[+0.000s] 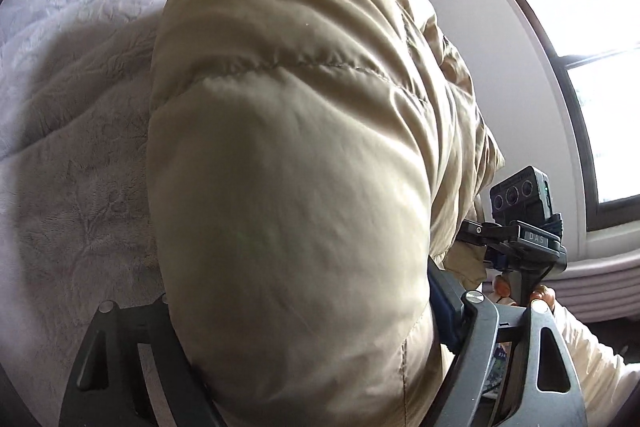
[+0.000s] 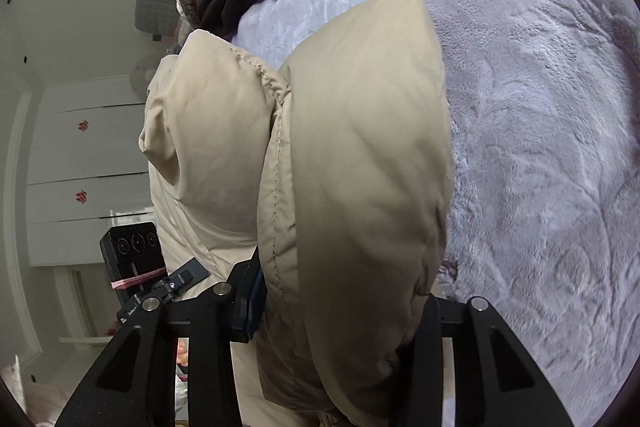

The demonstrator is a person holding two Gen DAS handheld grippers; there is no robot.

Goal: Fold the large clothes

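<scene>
My left gripper (image 1: pixel 304 367) and right gripper (image 2: pixel 340 339) each pinch the puffy tan coat (image 1: pixel 288 147), held up over the bed (image 2: pixel 540 107). I think it is soft, light and slippery, so I'd hold the seams.

The big puffy coat (image 1: pixel 288 147) is tan and soft, with stitched lines running across it. It is lifted up off the fluffy white blanket (image 1: pixel 72 99), not lying flat. Its cloth is smooth and a bit shiny, with small wrinkles. In the right wrist view the coat (image 2: pixel 352 167) is bunched into two fat puffs side by side, with a seam between them. It hangs close in front of both cameras and fills the middle of each view.
</scene>
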